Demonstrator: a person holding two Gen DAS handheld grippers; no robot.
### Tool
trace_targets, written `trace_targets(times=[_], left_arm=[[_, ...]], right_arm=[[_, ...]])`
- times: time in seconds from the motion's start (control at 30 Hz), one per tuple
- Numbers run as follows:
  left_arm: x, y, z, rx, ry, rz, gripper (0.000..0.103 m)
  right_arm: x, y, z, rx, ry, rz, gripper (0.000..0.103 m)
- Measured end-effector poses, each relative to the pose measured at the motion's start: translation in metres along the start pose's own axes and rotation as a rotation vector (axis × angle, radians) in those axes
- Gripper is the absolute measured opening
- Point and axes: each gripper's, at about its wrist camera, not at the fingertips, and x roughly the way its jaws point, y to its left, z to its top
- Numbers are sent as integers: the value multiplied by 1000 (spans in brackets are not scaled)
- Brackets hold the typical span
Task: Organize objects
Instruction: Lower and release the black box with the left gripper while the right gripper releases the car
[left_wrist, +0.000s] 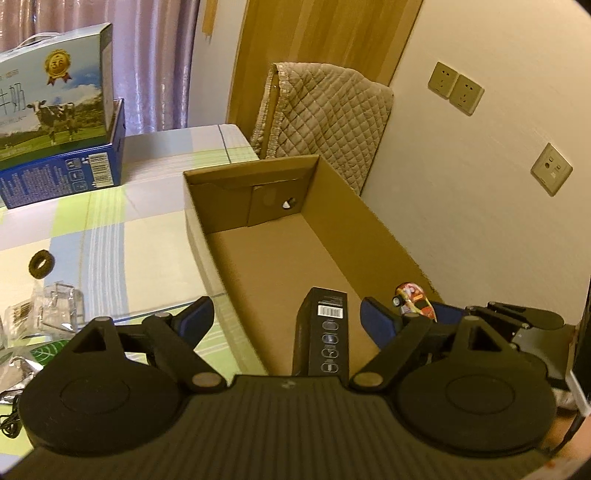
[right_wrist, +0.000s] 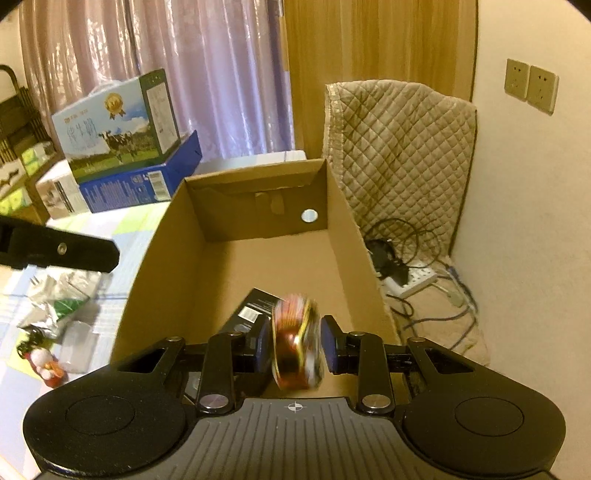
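An open cardboard box (left_wrist: 354, 206) (right_wrist: 162, 236) stands on the table by the wall. A black carton (left_wrist: 327, 332) (right_wrist: 251, 306) lies on its floor at the near end. My left gripper (left_wrist: 286, 319) is open and empty, straddling the box's near left wall above the black carton. My right gripper (right_wrist: 295, 349) holds a red and yellow toy car (right_wrist: 297, 345) between its blue pads, over the near end of the box. The car is motion-blurred. The car (left_wrist: 413, 301) and the right gripper also show in the left wrist view.
Stacked milk cartons (left_wrist: 55, 110) (right_wrist: 118, 147) stand at the table's far left. A dark ring (left_wrist: 41, 261), clear plastic packaging (left_wrist: 51, 310), foil wrappers (right_wrist: 55, 306) and a small figurine (right_wrist: 46, 363) lie on the checked tablecloth. A quilted chair (right_wrist: 399, 155) and a power strip (right_wrist: 410, 280) are right of the box.
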Motion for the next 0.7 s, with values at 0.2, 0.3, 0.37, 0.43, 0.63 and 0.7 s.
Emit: trace_targets(times=[0.2,0.3,0.37,0.43,0.63,0.7], left_arm=[[-9,9,-6,4,-8,18,83],[-16,16,-11,-8,-12,25,83],[-22,20,-14,-14,-13,30,83],[-28,23,-17,-19,-16,35,83],[-61,30,-32,-23,-45,48,84],[-75,33,-39,-21,-57,55,84]], right_arm=[[-9,1,0,7,-18,-12,58],[-18,4,-2,3,-21,-14,58],[-26,9,-3,3,-24,-14,58],[-35,15,-6,-2,-28,-13,58],[-68,41,-12,0,-46,7,58],[-79,53,-14,-4,-53,16,58]])
